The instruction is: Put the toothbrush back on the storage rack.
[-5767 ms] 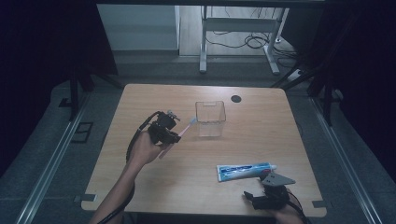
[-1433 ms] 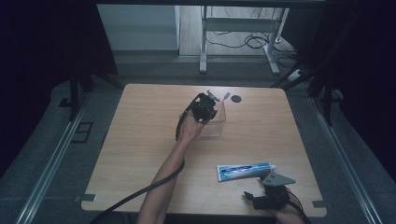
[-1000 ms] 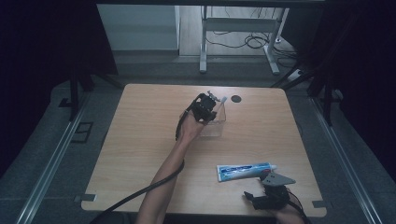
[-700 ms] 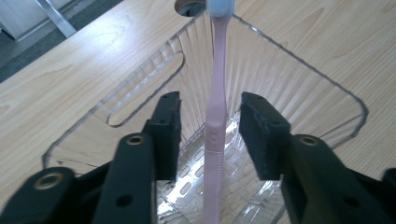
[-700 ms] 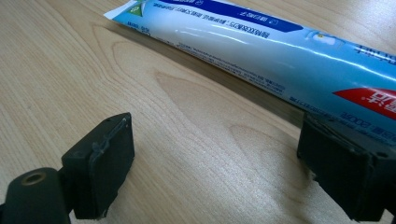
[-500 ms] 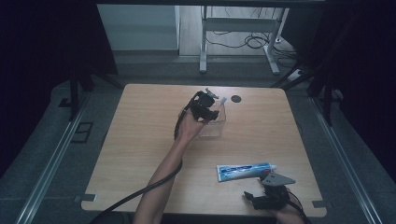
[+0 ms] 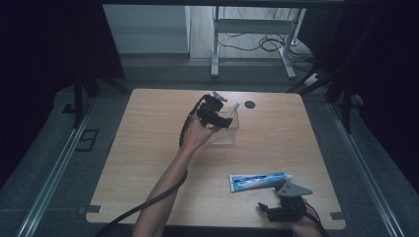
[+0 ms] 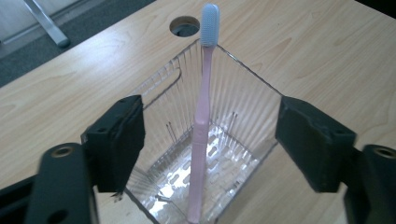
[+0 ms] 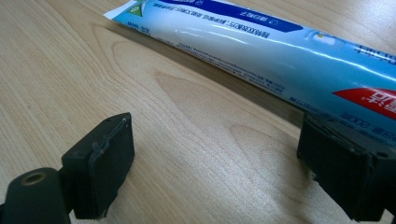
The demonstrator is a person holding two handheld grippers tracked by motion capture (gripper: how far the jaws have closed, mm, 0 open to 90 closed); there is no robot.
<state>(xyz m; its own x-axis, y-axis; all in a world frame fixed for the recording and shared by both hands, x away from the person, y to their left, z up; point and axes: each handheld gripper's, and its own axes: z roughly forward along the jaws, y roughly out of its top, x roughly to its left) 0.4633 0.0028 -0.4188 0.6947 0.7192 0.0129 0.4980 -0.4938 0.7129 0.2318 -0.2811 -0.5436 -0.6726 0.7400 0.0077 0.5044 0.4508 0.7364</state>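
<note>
High view: pale wood-grain tabletop [image 7: 148, 148], rounded corners, a dark round hole [image 7: 250, 104] near the far edge. Left tool [image 7: 217, 114] hangs over a clear square plastic container [image 7: 228, 129]. Toothpaste tube [image 7: 259, 181], blue and white, lies flat near the front edge, just beside the right tool [image 7: 276, 211].

Left gripper view: ribbed transparent container walls; pink toothbrush [image 8: 201, 135] with pale bristles stands inside, leaning on the far corner. Jaws have just been opening and stand wide, clear of the handle between them.

Right gripper view: glossy tube [image 9: 261, 51] with a red label patch, print too small to read. Jaws apart, holding nothing.
</note>
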